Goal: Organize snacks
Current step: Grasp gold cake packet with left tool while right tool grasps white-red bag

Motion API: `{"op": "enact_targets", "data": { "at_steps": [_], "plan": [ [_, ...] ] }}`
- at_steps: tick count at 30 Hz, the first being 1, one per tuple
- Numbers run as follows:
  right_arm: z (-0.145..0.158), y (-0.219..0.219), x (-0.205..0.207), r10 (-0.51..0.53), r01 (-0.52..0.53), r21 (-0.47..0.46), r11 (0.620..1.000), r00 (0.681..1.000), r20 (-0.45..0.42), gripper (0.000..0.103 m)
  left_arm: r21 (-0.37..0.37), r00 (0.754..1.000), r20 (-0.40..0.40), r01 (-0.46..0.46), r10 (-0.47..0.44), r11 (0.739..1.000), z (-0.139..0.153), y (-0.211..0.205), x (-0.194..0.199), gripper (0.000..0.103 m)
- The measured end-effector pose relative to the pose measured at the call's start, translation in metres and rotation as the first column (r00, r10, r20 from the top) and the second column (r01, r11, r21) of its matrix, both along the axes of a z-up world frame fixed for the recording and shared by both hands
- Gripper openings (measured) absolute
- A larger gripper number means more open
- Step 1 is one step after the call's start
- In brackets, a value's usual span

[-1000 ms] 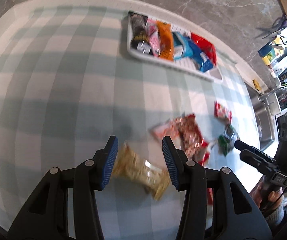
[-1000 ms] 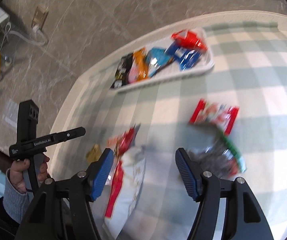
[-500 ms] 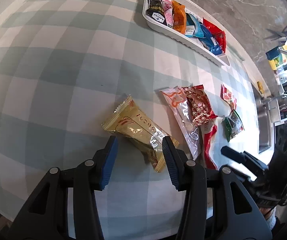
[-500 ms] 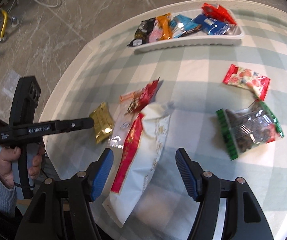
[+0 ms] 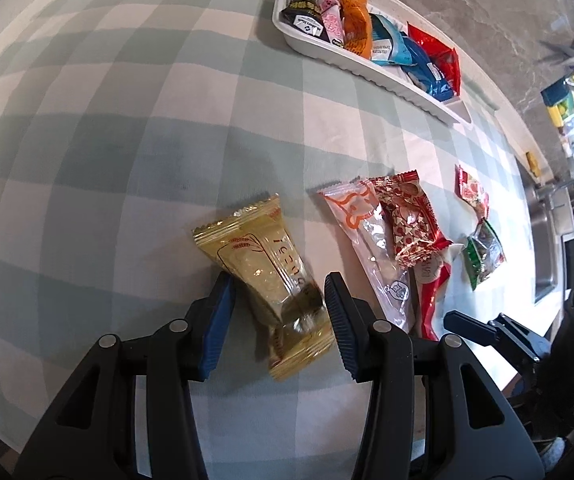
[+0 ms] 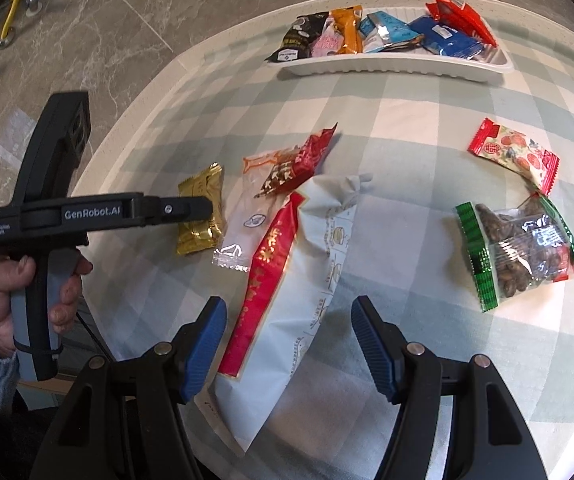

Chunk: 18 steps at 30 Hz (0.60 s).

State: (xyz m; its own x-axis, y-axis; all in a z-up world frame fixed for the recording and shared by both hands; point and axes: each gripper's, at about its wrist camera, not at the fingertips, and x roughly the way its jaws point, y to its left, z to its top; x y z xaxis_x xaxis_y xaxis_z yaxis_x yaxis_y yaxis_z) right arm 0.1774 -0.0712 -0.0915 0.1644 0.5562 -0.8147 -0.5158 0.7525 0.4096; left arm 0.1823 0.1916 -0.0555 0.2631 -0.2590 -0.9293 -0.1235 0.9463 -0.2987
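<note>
Gold foil snack packet [image 5: 265, 270] lies on the pale green checked tablecloth [image 5: 107, 160], straddled by the left gripper [image 5: 277, 294], whose blue pads stand apart on either side without pressing it. The right gripper [image 6: 289, 322] hangs open over a large white-and-red bag [image 6: 307, 280] (not gripping). A white ribbed tray [image 6: 387, 68] at the far edge holds six wrapped snacks.

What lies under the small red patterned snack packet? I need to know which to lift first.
The red patterned packet rests on a clear packet with orange print, overlapping its upper half. Whatever the clear packet holds beneath that overlap is covered.
</note>
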Motion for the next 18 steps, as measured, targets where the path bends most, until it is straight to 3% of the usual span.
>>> {"op": "enact_targets", "data": {
  "at_steps": [18],
  "plan": [
    [-0.004,0.020,0.000,0.034,-0.031,-0.086,0.996,0.999,0.041,0.068,0.159,0.993,0.028,0.108,-0.114,0.981,-0.001,-0.022,0.002,0.044]
  ]
}}
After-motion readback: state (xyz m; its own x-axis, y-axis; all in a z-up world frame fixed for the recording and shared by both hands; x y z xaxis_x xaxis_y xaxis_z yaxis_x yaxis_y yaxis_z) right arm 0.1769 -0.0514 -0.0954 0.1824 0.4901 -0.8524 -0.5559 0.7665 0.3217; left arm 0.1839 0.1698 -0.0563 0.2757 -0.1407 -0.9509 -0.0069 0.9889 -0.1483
